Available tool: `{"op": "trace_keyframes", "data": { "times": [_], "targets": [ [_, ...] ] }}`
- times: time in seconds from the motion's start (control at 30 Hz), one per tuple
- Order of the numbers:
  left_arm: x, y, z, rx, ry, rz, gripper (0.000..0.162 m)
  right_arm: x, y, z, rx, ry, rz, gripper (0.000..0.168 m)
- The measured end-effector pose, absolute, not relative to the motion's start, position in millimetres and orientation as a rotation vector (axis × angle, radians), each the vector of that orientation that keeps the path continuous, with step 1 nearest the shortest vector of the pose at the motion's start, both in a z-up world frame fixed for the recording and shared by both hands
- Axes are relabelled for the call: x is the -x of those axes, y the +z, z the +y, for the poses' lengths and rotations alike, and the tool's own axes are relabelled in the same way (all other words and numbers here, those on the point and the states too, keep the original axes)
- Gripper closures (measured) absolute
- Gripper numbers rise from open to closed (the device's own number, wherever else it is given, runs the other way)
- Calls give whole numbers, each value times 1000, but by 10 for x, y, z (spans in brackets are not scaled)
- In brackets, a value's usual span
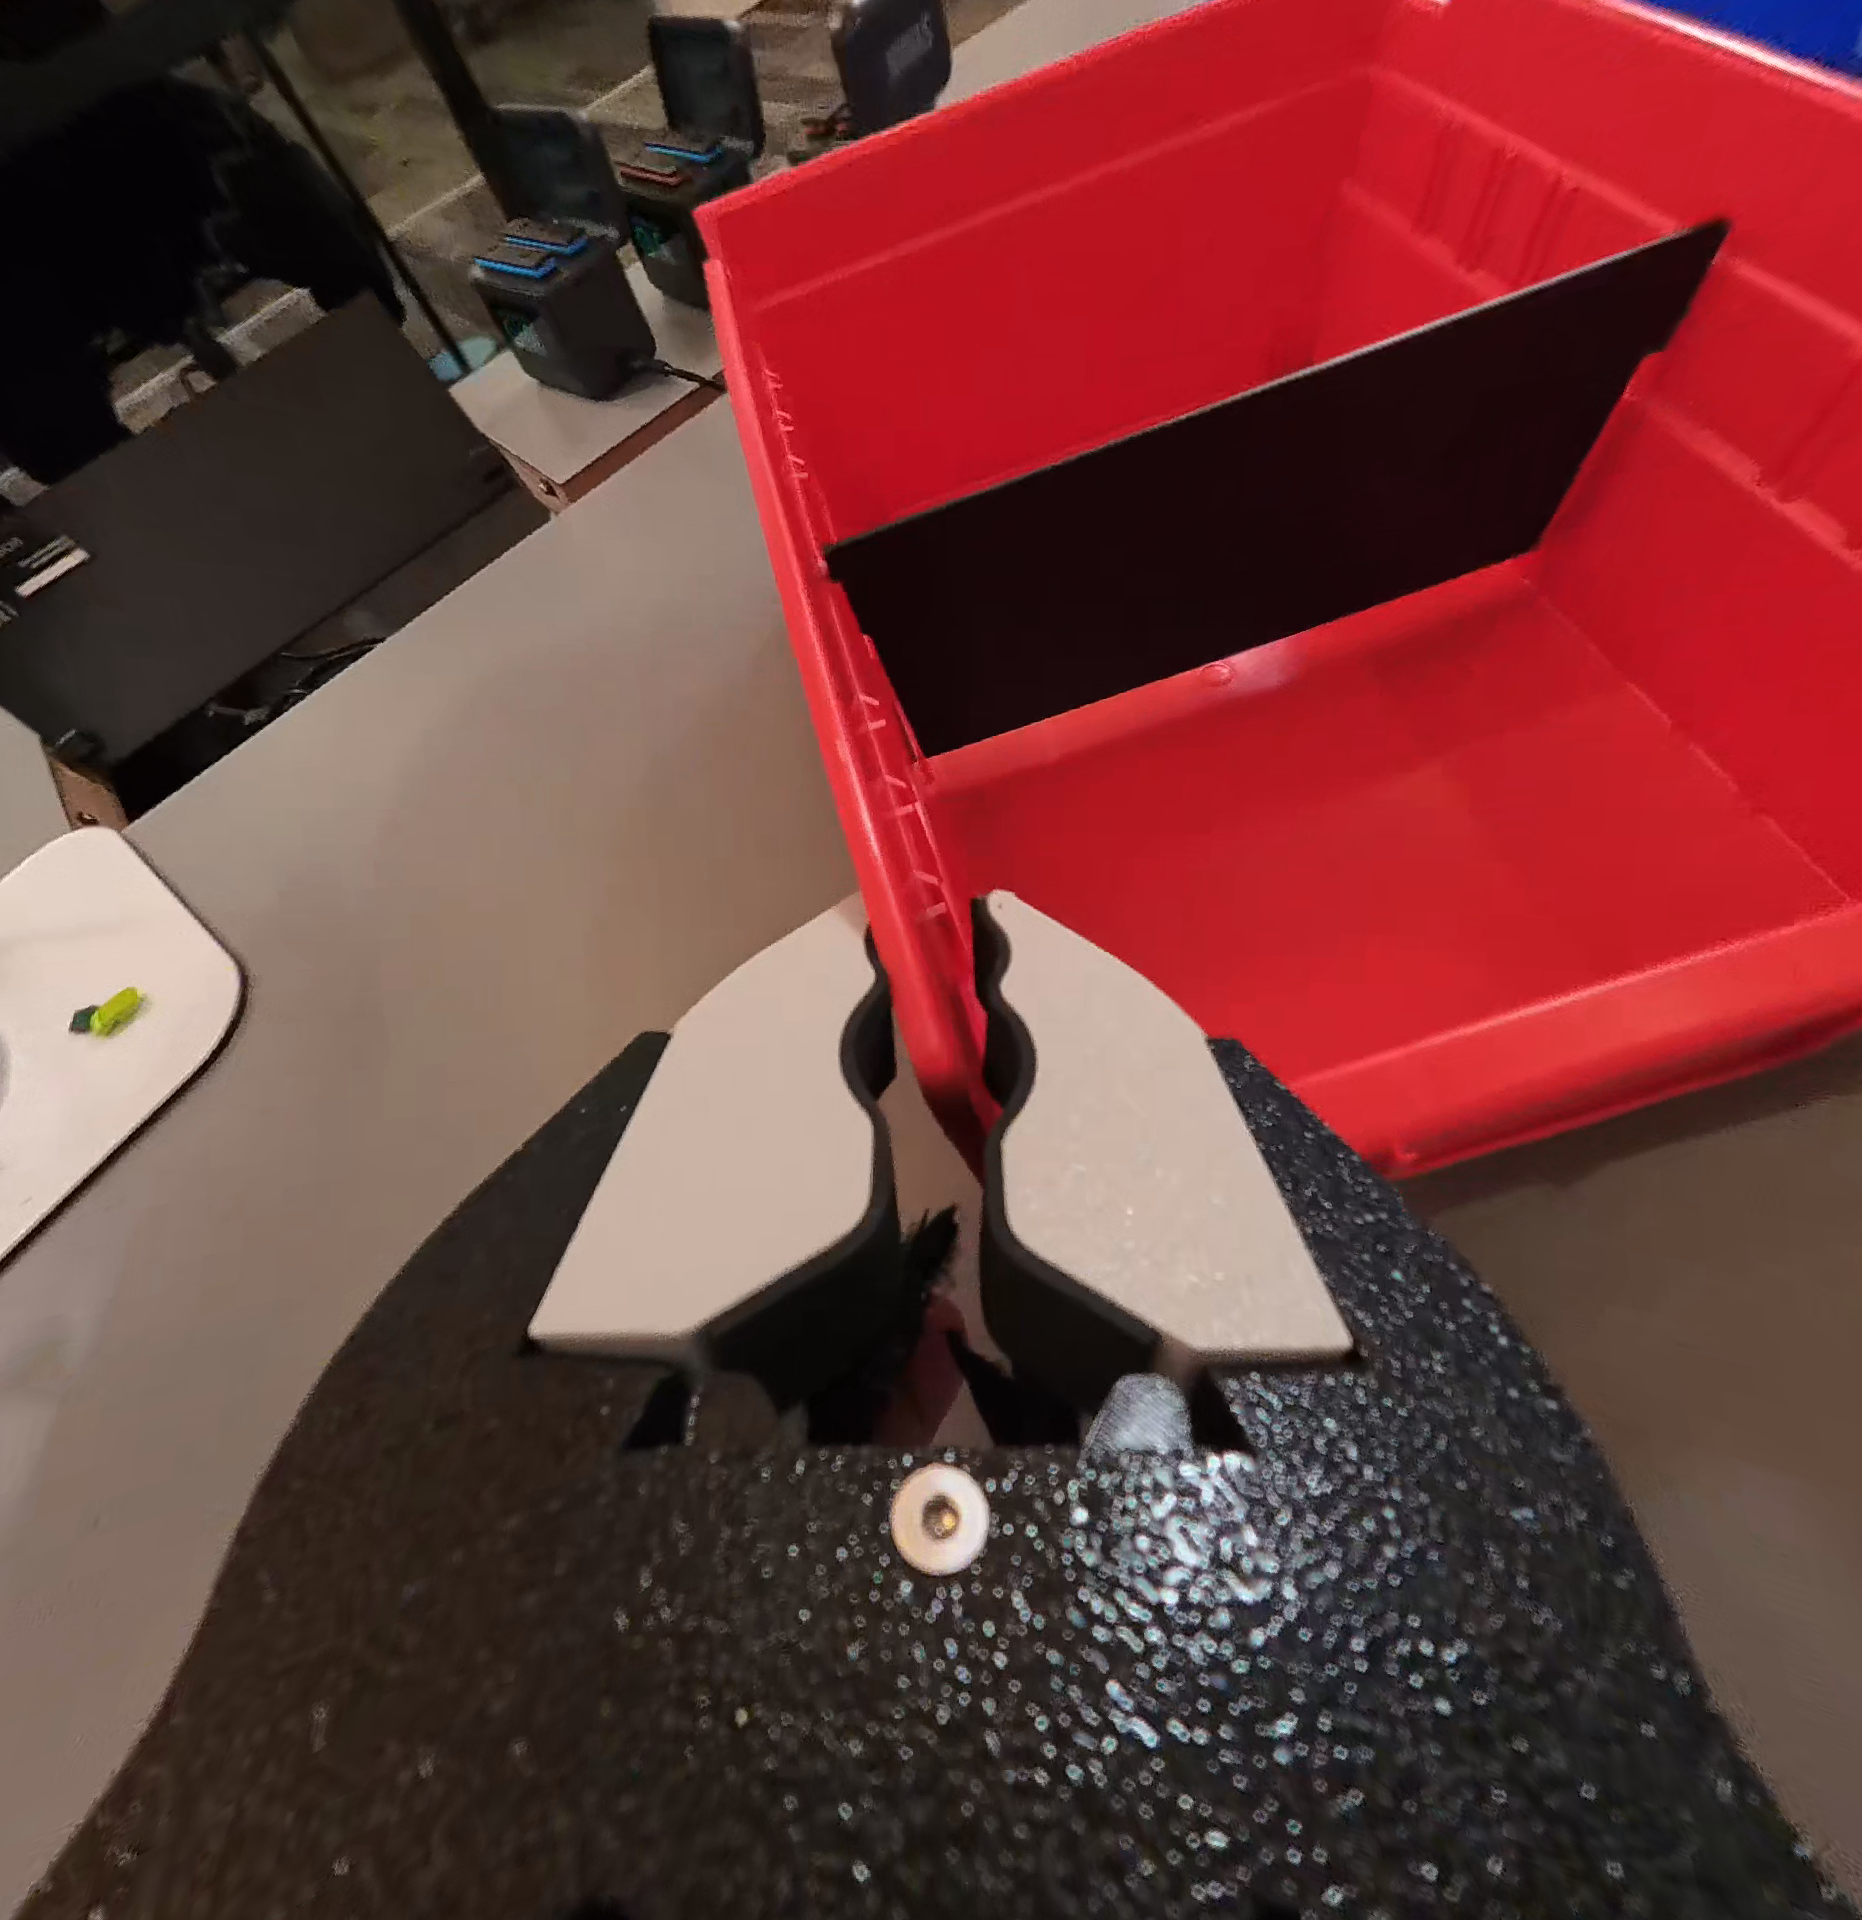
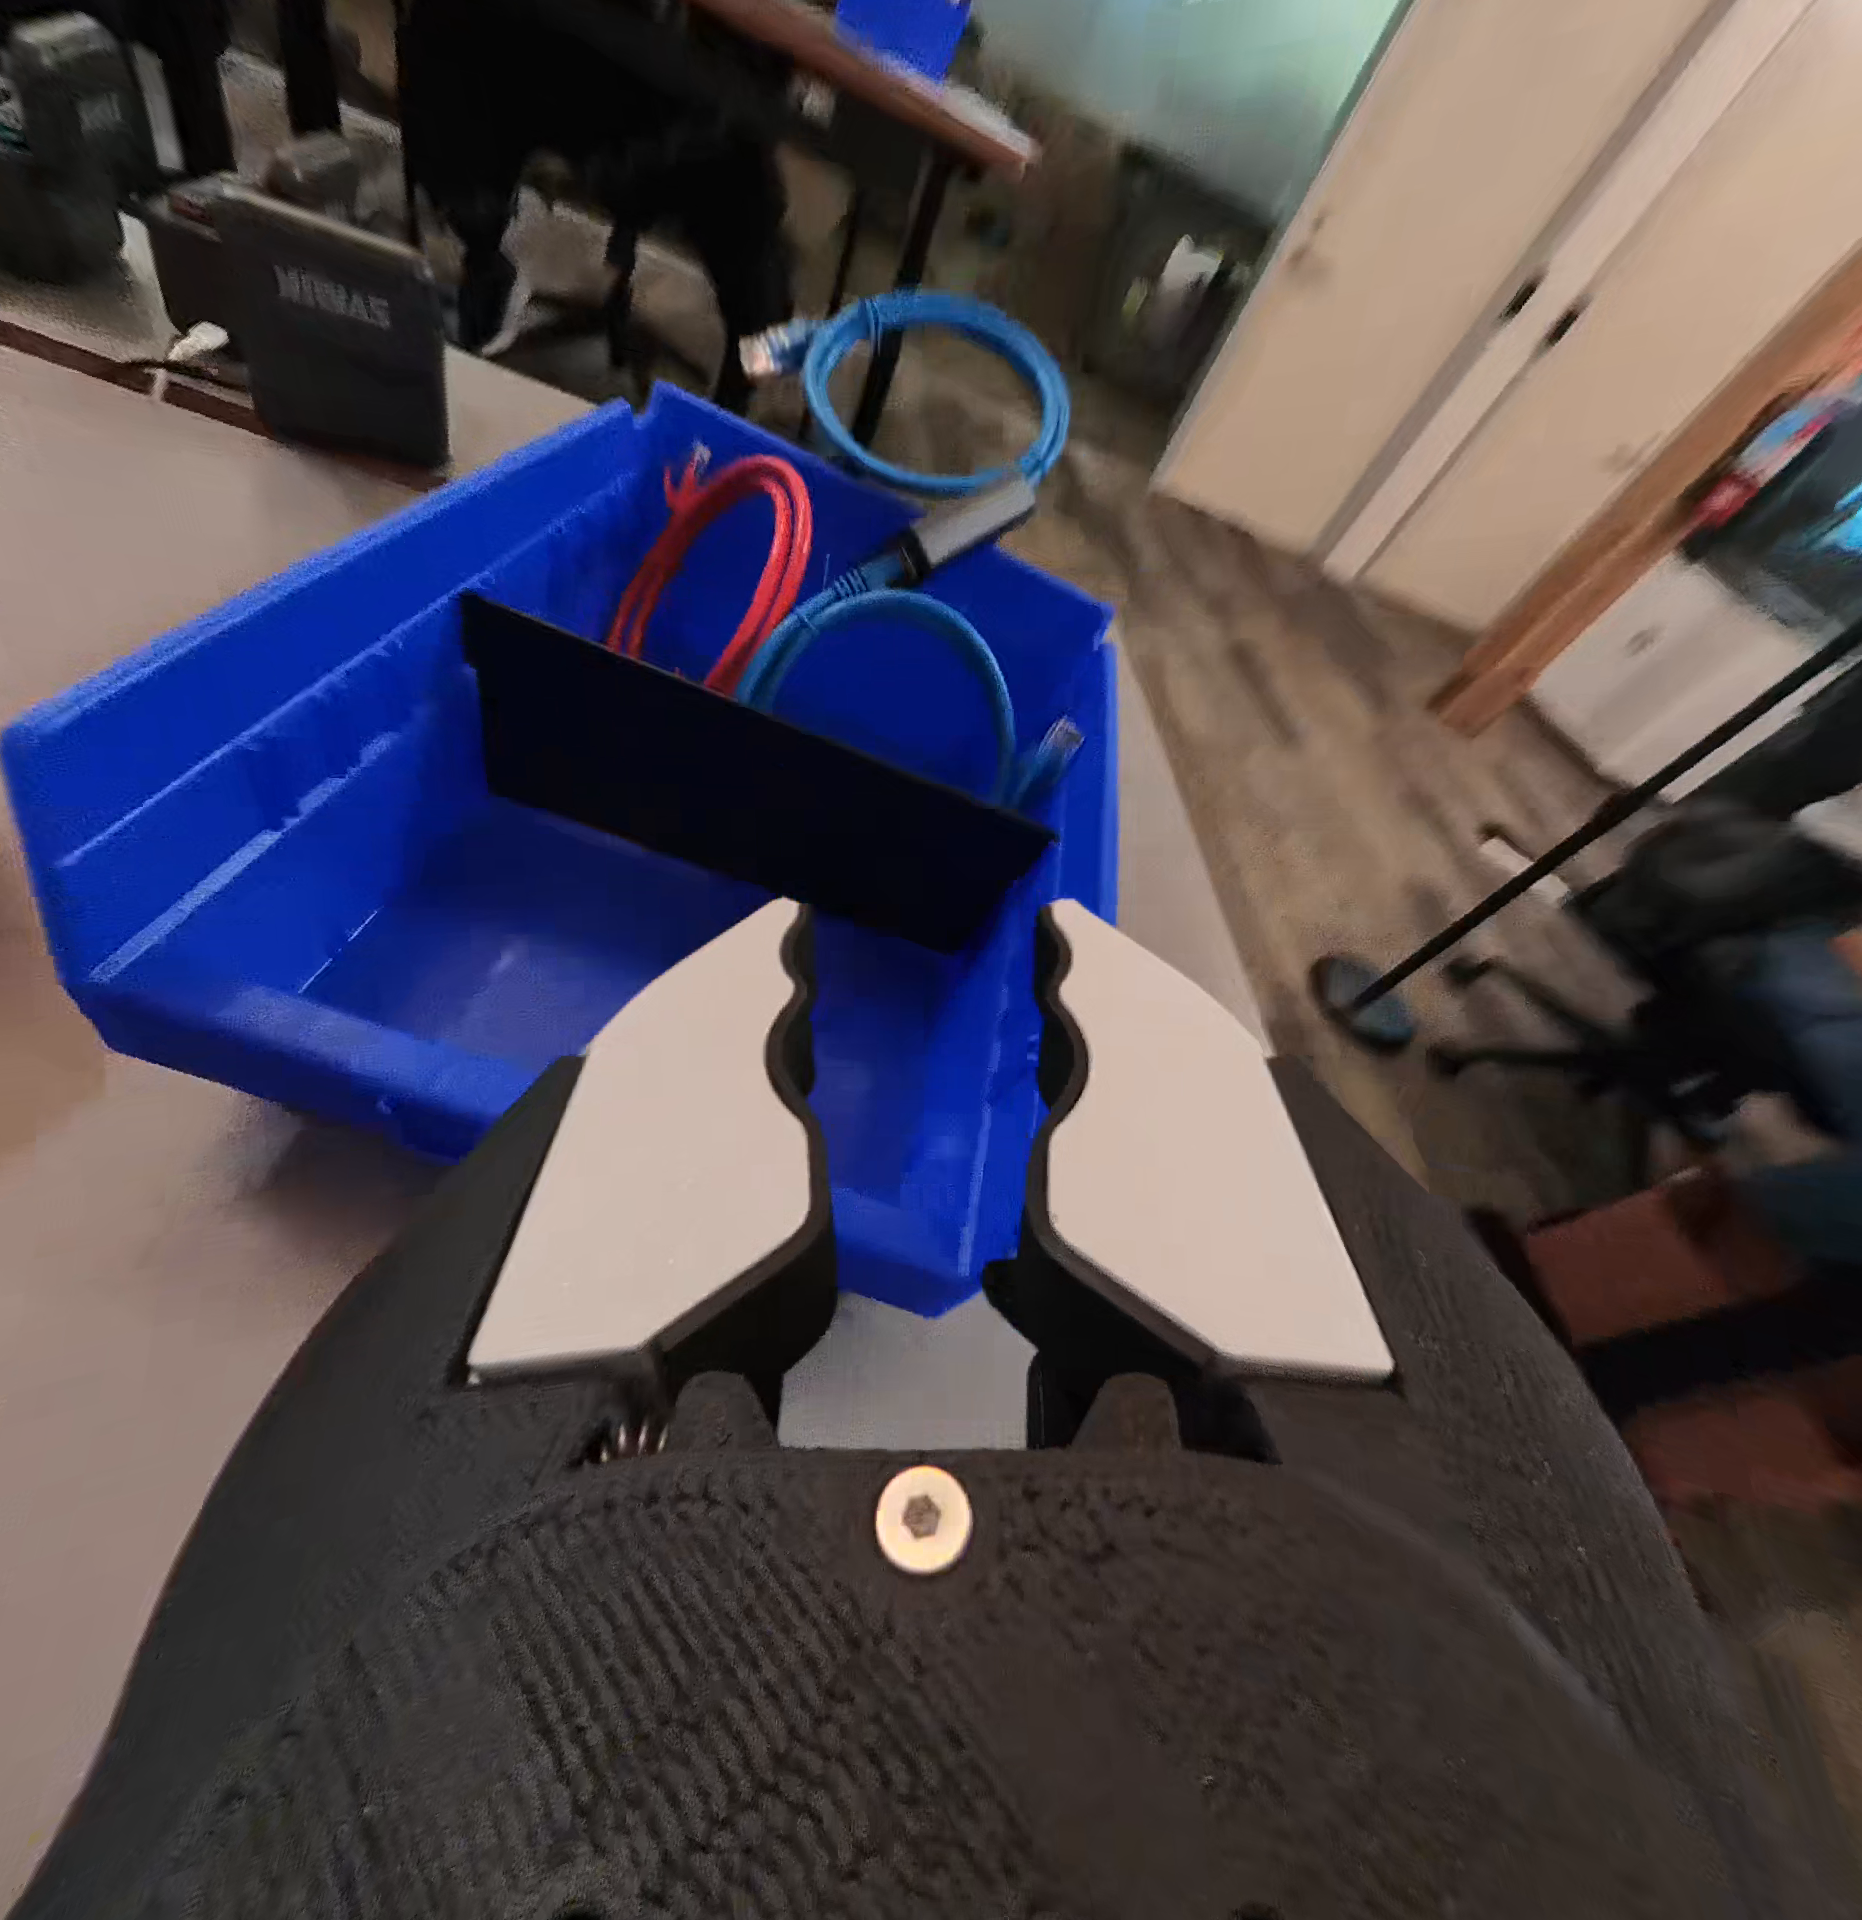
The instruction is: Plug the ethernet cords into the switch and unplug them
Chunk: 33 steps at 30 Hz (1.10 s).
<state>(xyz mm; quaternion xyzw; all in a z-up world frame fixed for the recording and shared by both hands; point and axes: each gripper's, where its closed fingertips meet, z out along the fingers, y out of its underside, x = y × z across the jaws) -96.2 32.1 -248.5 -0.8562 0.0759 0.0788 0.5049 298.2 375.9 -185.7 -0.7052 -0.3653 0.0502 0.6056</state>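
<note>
In the left wrist view, my left gripper [image 1: 932,920] is shut on the near left side wall of an empty red bin [image 1: 1010,343], close to its front corner. A black divider [image 1: 1218,540] splits the bin in two. In the right wrist view, my right gripper [image 2: 922,925] is open, and its fingers straddle the near right wall of a blue bin [image 2: 283,727] without clamping it. A black divider [image 2: 750,790] crosses this bin. Behind it lie a coiled red cable [image 2: 729,561] and a blue cable [image 2: 906,644]. The front compartment is empty.
Both bins stand on a grey table [image 1: 491,831]. A white pad [image 1: 75,935] with a small green item [image 1: 111,1010] lies at the left. Black charger blocks [image 1: 563,312] stand behind. Another blue cable coil [image 2: 937,395] and a grey adapter [image 2: 968,530] sit past the blue bin. The table edge and floor are to the right. Across from one pair of fingers to the other is roughly 55 centimetres. About 20 centimetres separates my right fingertips from the grey adapter [image 2: 968,530].
</note>
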Motion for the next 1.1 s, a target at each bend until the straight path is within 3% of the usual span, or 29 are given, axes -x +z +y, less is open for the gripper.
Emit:
{"op": "trace_keyframes", "data": {
  "times": [0.13, 0.47, 0.83, 1.1],
  "targets": [
    [1034, -2487, 37, 2052, 141, 259, 150, -3111, -1995, 4222, 1805, 51, -836, 120],
    [1152, -2499, -578, 2020, -6, 579, 146, -3076, -2561, 4560, 2119, 112, -1133, 124],
    [1352, -2485, -986, 1948, -292, 540, 158, -3020, -2700, 4607, 2305, 141, -1110, 154],
    [1331, -2481, -1172, 1903, -247, 465, 157, -2788, -2691, 4298, 2222, 259, -1008, 156]
  ]
}}
